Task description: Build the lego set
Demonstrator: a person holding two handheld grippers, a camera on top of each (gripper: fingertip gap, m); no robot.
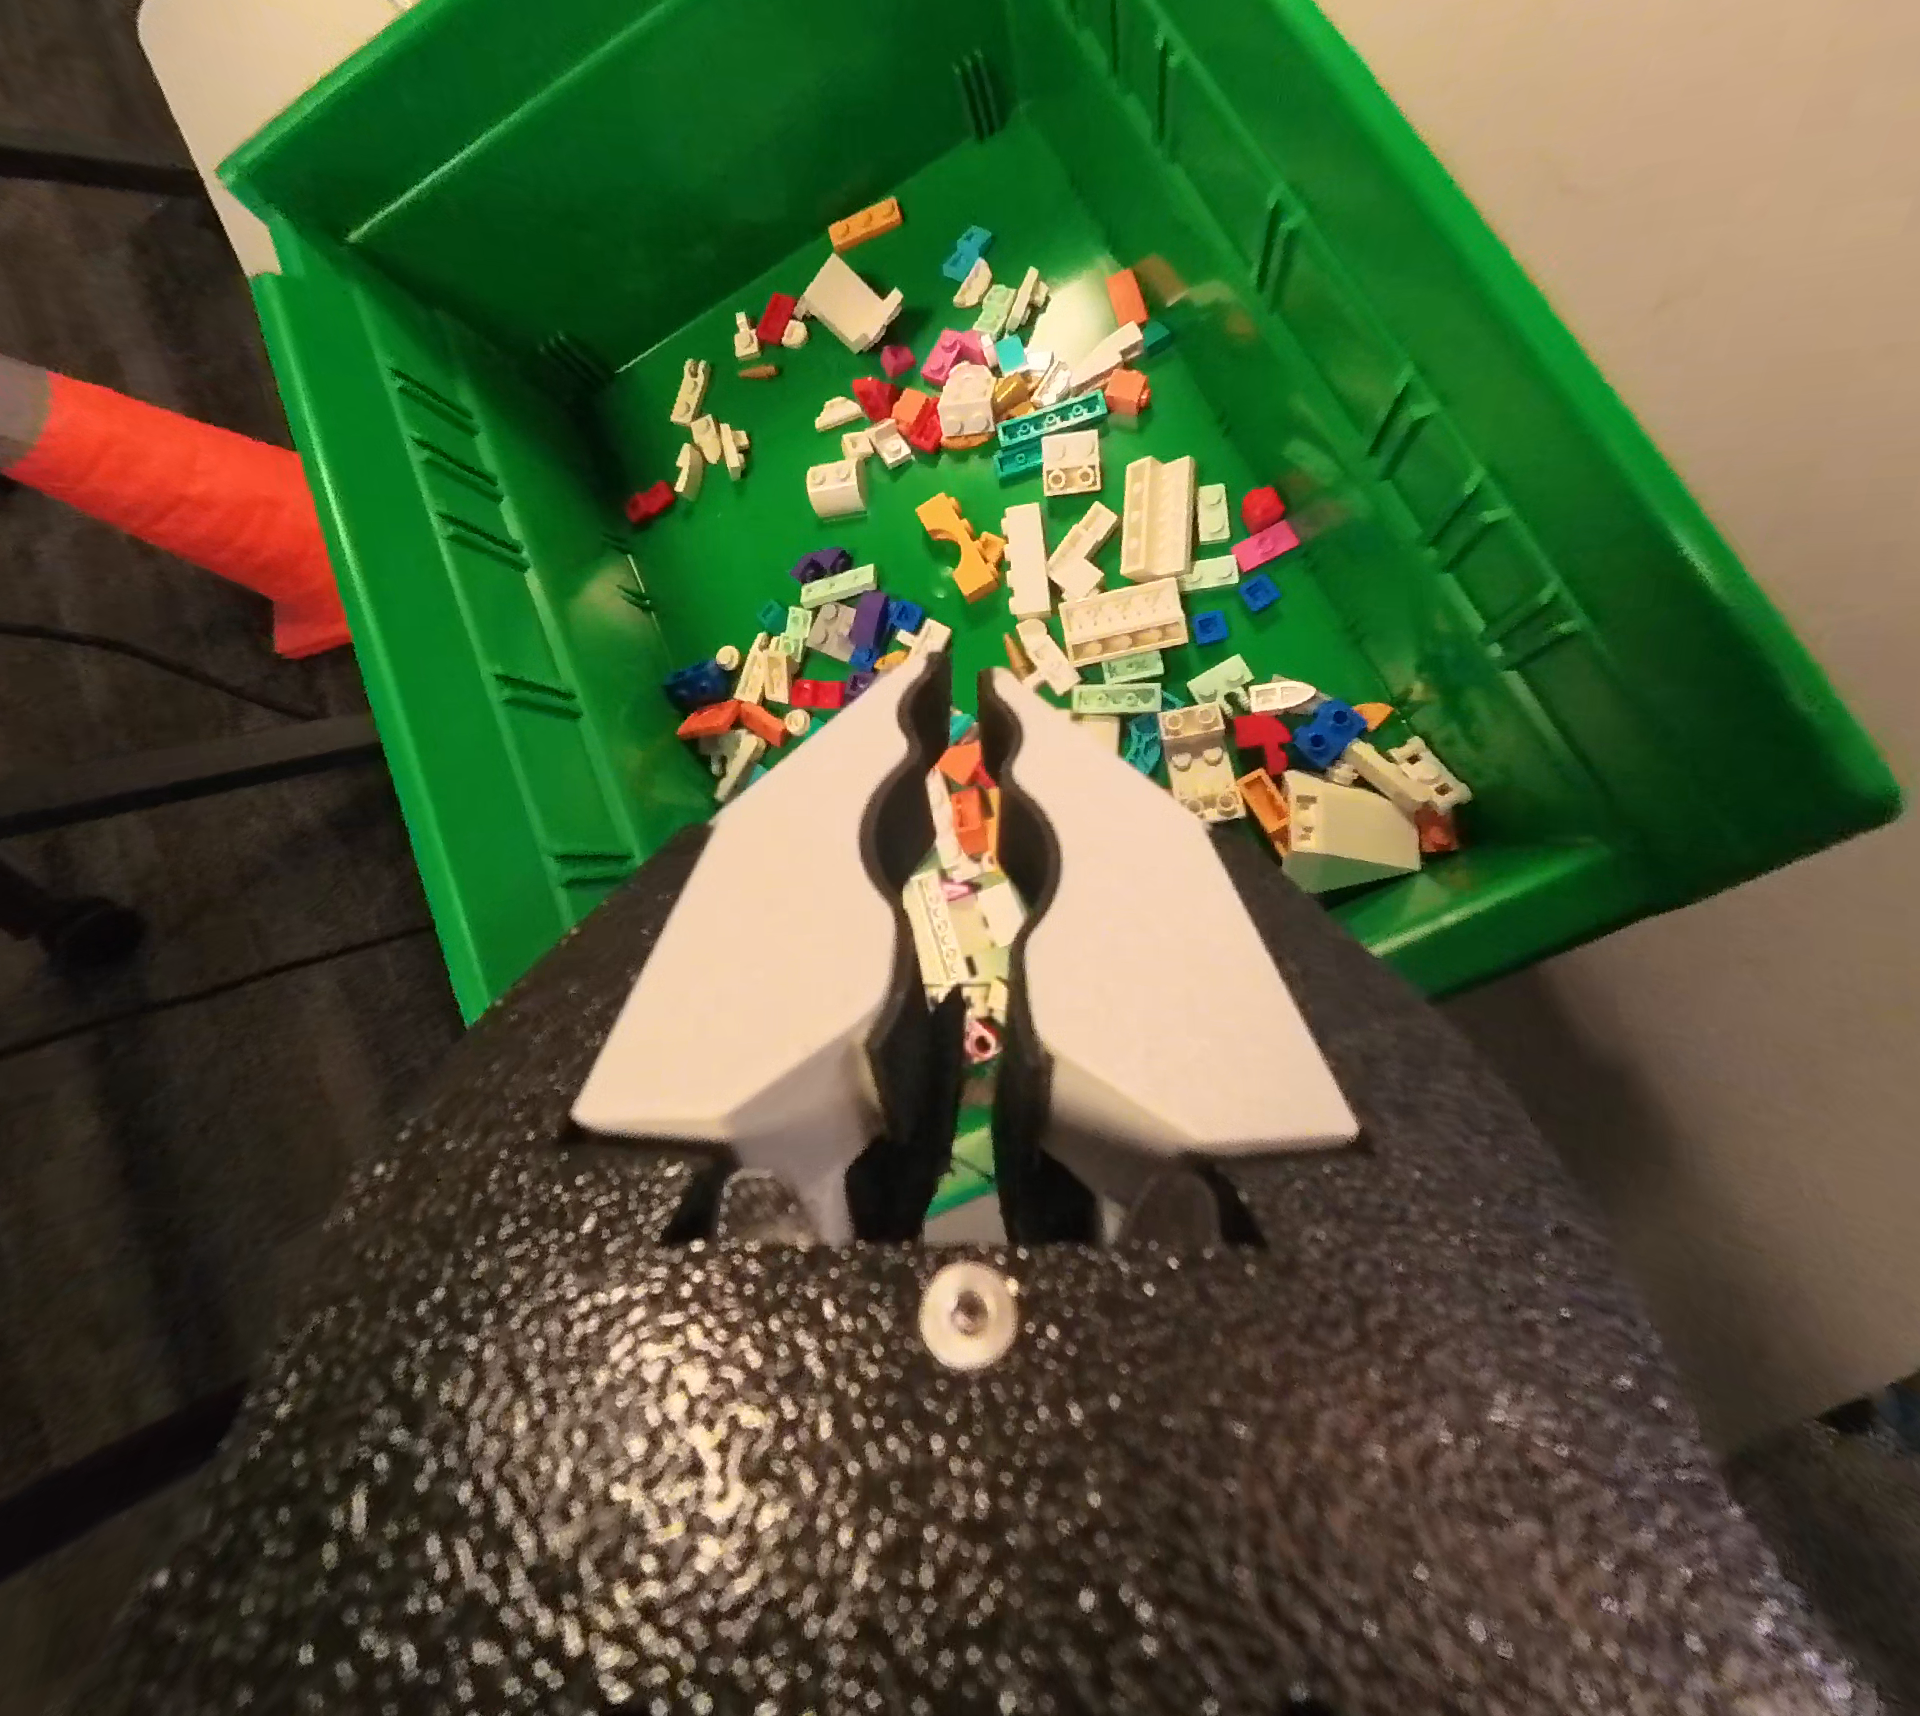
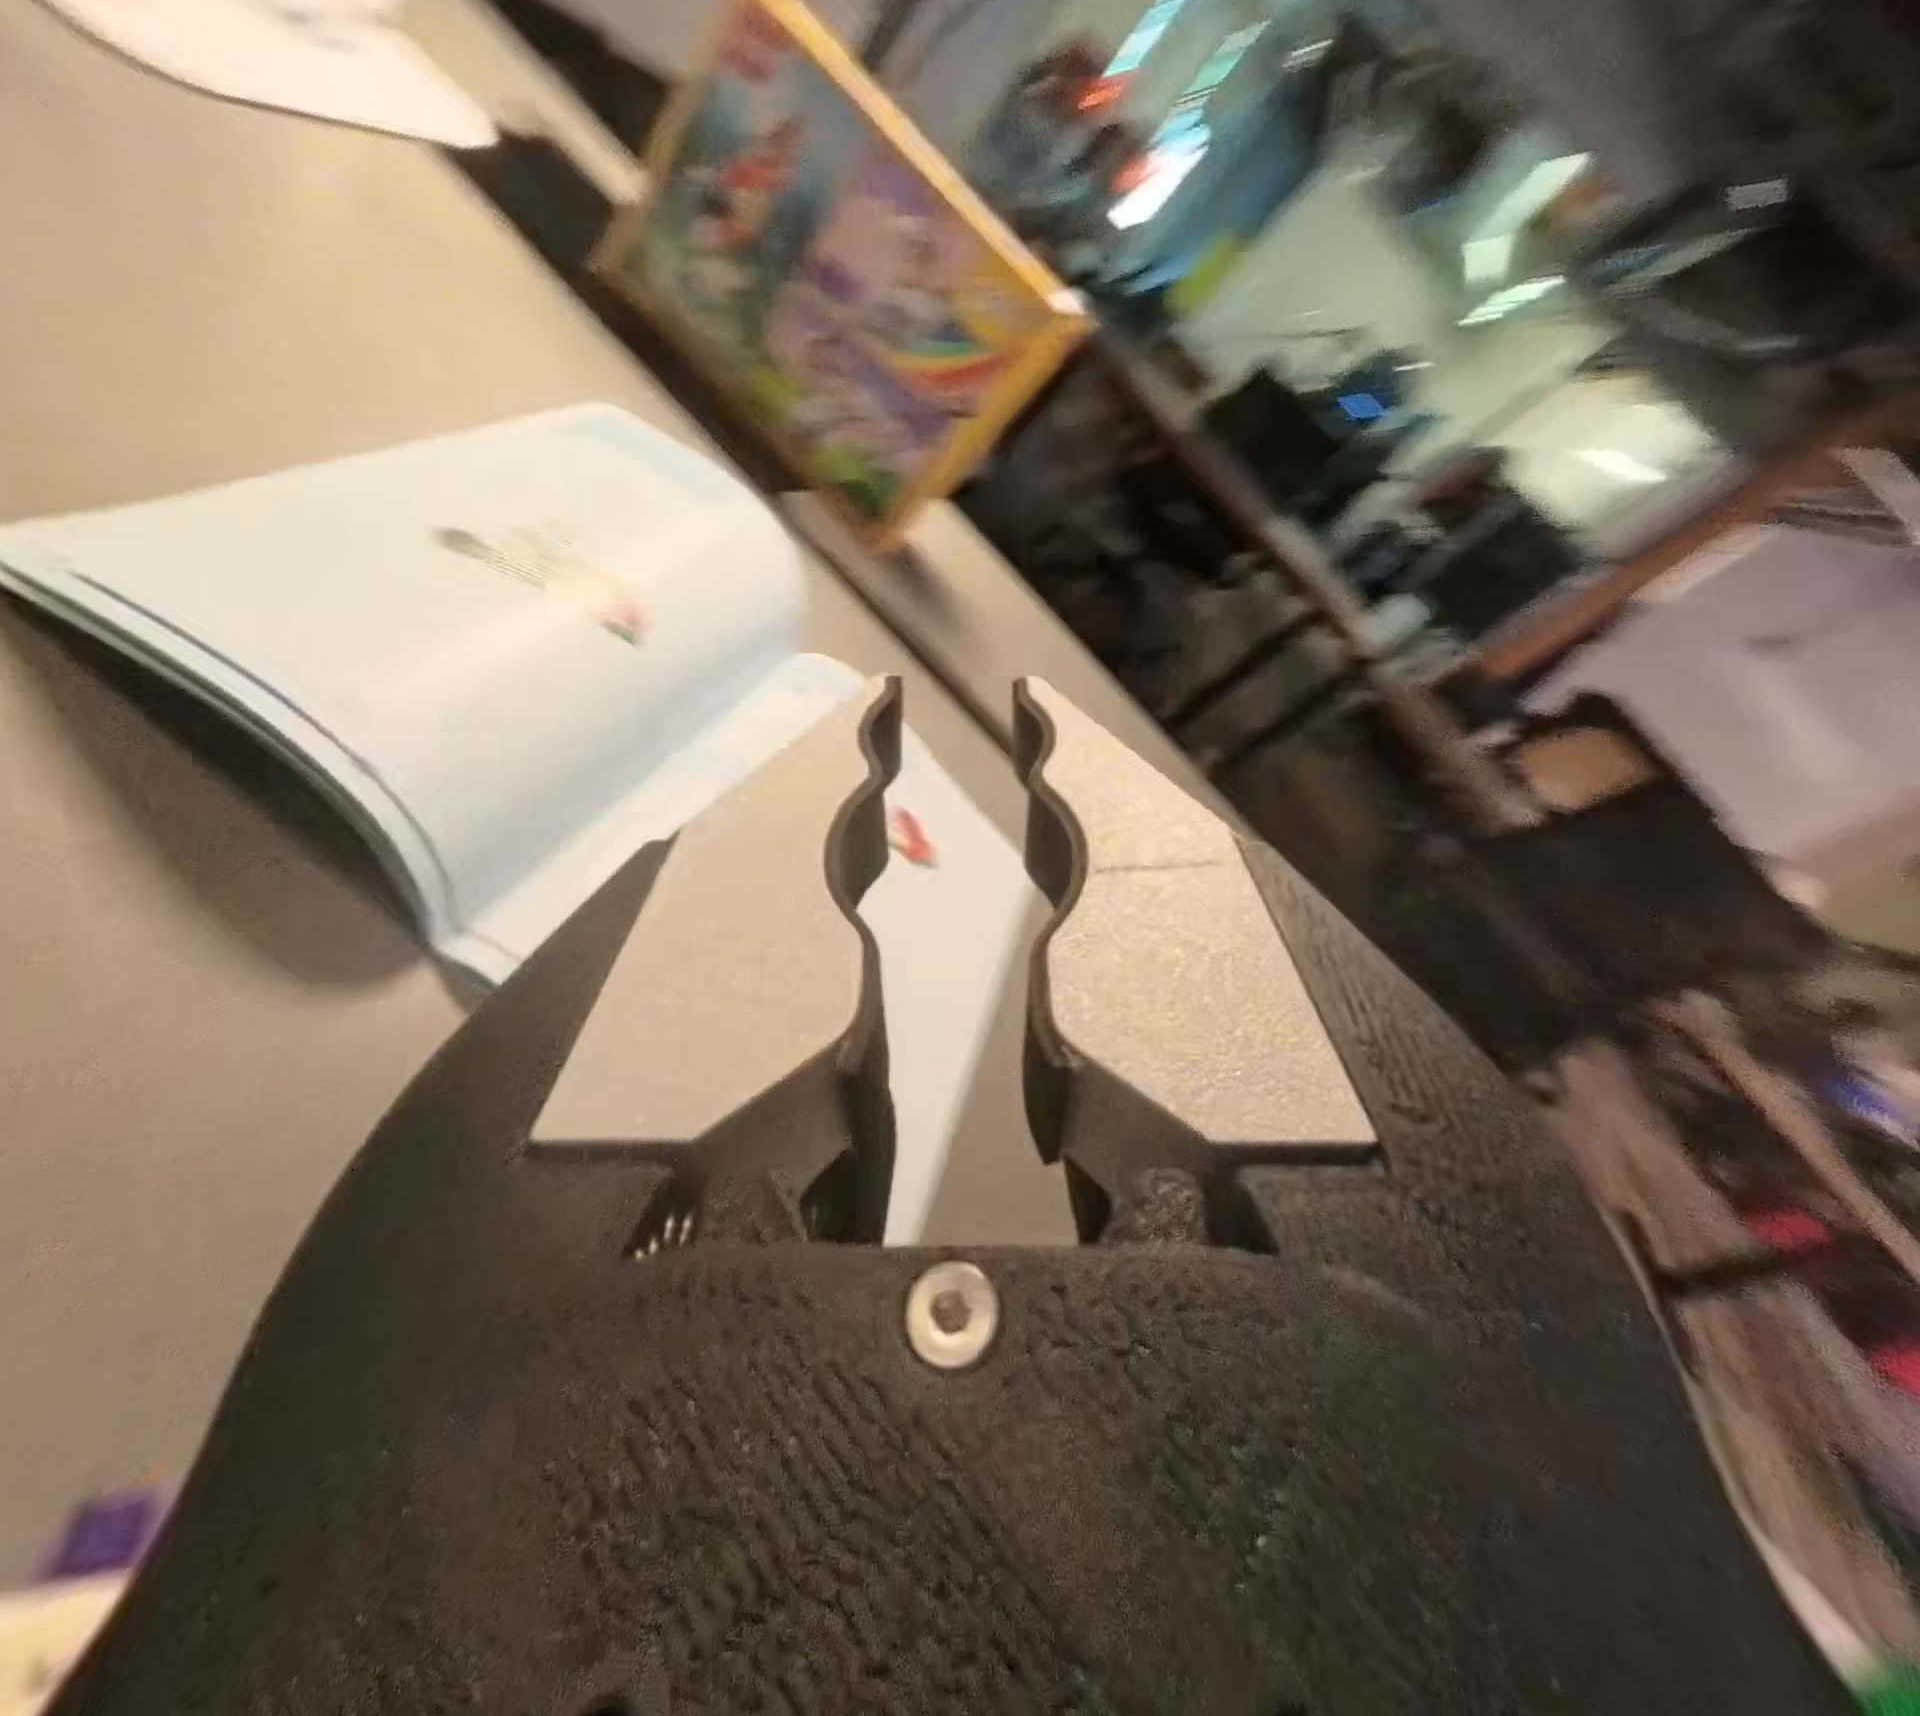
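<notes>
Picking a brick from the bin

Left gripper (image 1: pixel 966 664) hangs over loose bricks (image 1: pixel 1049 544) in the green bin (image 1: pixel 644 139), jaws nearly together, empty. Right gripper (image 2: pixel 954 692), jaws apart, sits above the manual (image 2: pixel 436 617) on the worktop (image 2: pixel 187 284). Best to single out an isolated brick and come down squarely.

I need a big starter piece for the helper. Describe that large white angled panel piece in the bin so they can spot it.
Look in the green bin holding the loose bricks. Near its far end, just below an orange plate, lies the white angled panel. It is far larger than the small red and cream bits beside it, and shaped like a folded wall.
</notes>
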